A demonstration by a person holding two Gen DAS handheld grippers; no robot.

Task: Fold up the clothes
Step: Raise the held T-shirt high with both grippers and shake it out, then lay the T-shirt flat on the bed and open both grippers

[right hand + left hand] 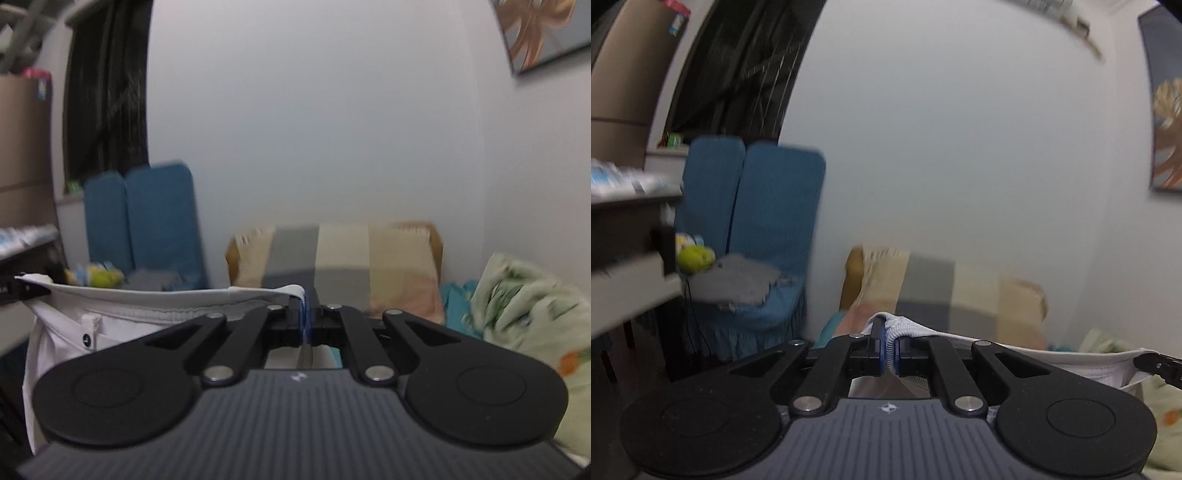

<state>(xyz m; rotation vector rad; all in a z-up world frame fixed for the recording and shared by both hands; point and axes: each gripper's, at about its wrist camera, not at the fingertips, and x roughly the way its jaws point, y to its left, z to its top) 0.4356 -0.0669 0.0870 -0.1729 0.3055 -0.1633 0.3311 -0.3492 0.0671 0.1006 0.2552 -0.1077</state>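
Holding: both claws pinch one white garment (122,325) by its upper edge, stretched in the air between them.
Left claw (891,349): closed on a ribbed white hem at lower centre of its view; the cloth bunches between the blue pads.
Right claw (305,314): closed on the same edge, lower centre of its view; the other claw shows at the far left edge, gripping the opposite end.
Garment place: it hangs below the taut edge at lower left of the right view, not lying on any surface that shows.
Progress: no fold is visible yet; by my reading this is the spreading-out step, with laying flat and every fold still ahead.
Fabric: thin white woven cloth, a gathered elastic-looking band under the edge, a small dark button and a sewn placket; likely limp and prone to sag.
Surroundings: blue padded chair (753,206) at left with a grey cloth (738,282) on its seat; checked blanket (332,258) at centre; pale green floral bedding (524,317) at right.
Blur: the background is smeared, so fine detail is uncertain.
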